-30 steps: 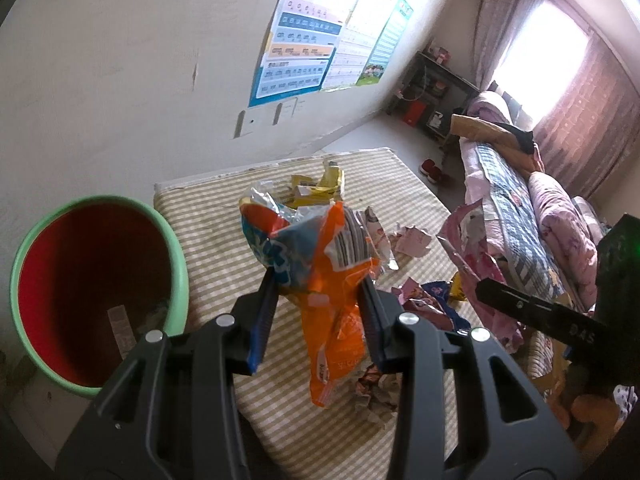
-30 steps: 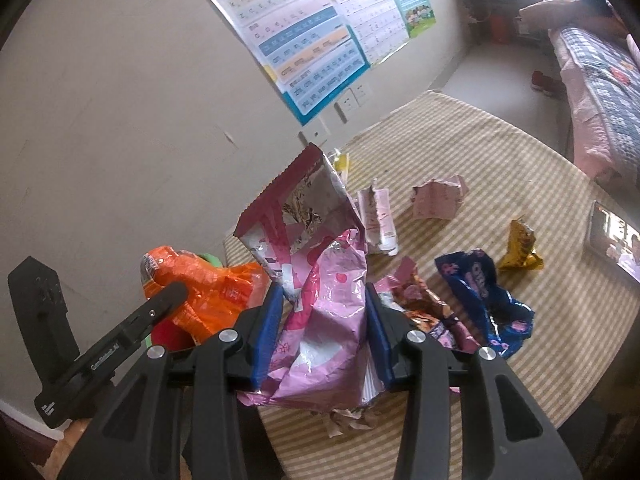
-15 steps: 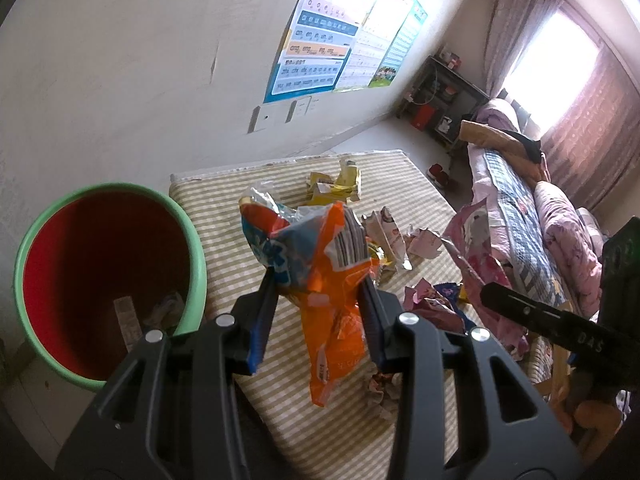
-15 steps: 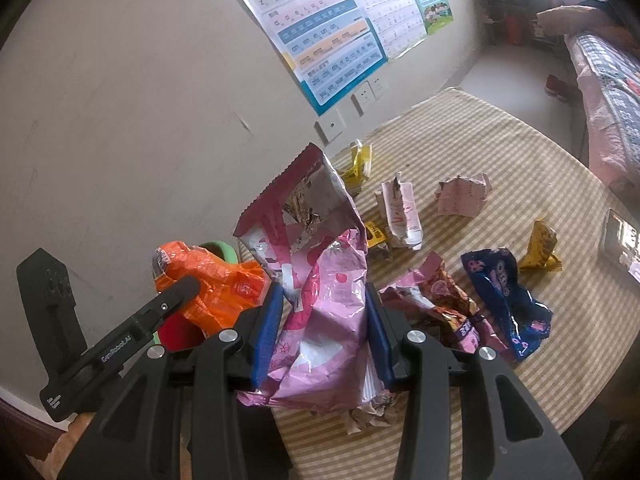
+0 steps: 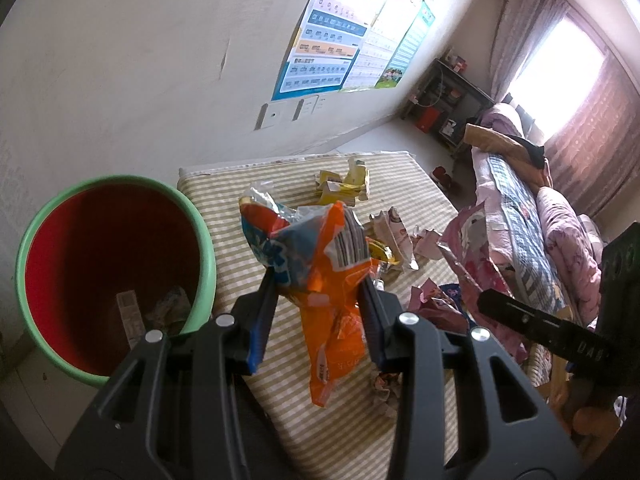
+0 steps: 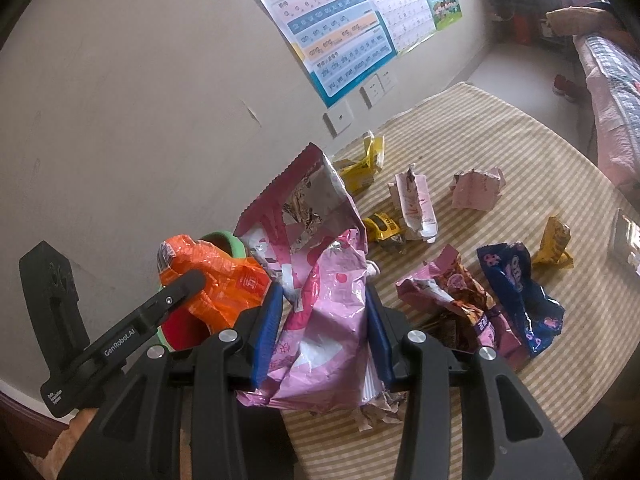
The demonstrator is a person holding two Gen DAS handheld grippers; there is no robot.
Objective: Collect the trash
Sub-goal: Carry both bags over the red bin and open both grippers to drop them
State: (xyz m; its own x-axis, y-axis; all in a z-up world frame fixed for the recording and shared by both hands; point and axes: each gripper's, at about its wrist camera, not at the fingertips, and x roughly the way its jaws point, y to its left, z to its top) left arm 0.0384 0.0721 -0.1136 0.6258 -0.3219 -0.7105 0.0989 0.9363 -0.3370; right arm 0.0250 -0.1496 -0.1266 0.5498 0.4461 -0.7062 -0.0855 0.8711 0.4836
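Now the left gripper (image 5: 316, 296) is clenching the orange wrapper (image 5: 332, 280), the right gripper (image 6: 324, 320) the pink bag (image 6: 320, 300); probably best releasing squarely over the bin (image 5: 200, 236) at left

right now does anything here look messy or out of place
Yes: torn, crumpled snack wrappers litter the striped tablecloth instead of the green-rimmed bin. Each gripper clamps one: left gripper the orange bag, right gripper the pink bag.

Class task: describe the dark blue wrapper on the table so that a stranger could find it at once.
Start at the striped table below the wall posters. Near its front edge, right of the right gripper, lies the dark blue wrapper. It is the only blue one, between a pink-and-brown wrapper and a small yellow one.
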